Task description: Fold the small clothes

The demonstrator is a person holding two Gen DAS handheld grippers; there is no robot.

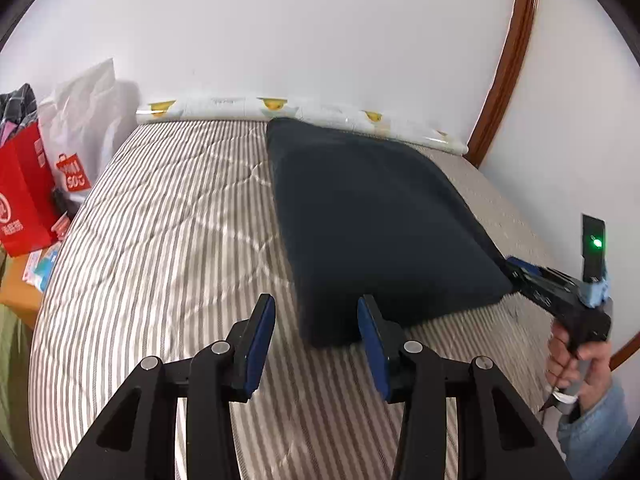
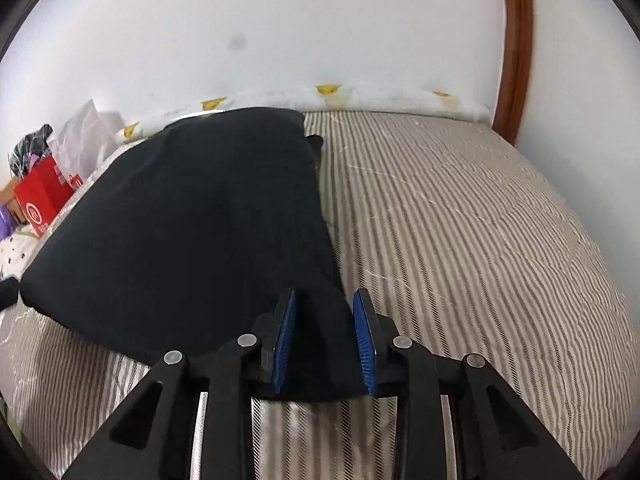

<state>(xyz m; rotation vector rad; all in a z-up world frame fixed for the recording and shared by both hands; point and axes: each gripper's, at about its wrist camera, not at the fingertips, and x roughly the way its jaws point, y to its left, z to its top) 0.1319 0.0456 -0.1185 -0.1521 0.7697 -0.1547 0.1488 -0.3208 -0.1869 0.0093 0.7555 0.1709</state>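
A dark navy garment lies flat on the striped bed cover; it also shows in the right wrist view. My left gripper is open and empty, with its fingers just off the garment's near left corner. My right gripper is open, its jaws straddling the garment's near right corner without closing on it. In the left wrist view the right gripper sits at the garment's right corner, held by a hand.
A rolled white pad with yellow prints lies along the wall at the bed's far edge. A red bag and a white bag stand left of the bed. A wooden door frame stands at the right.
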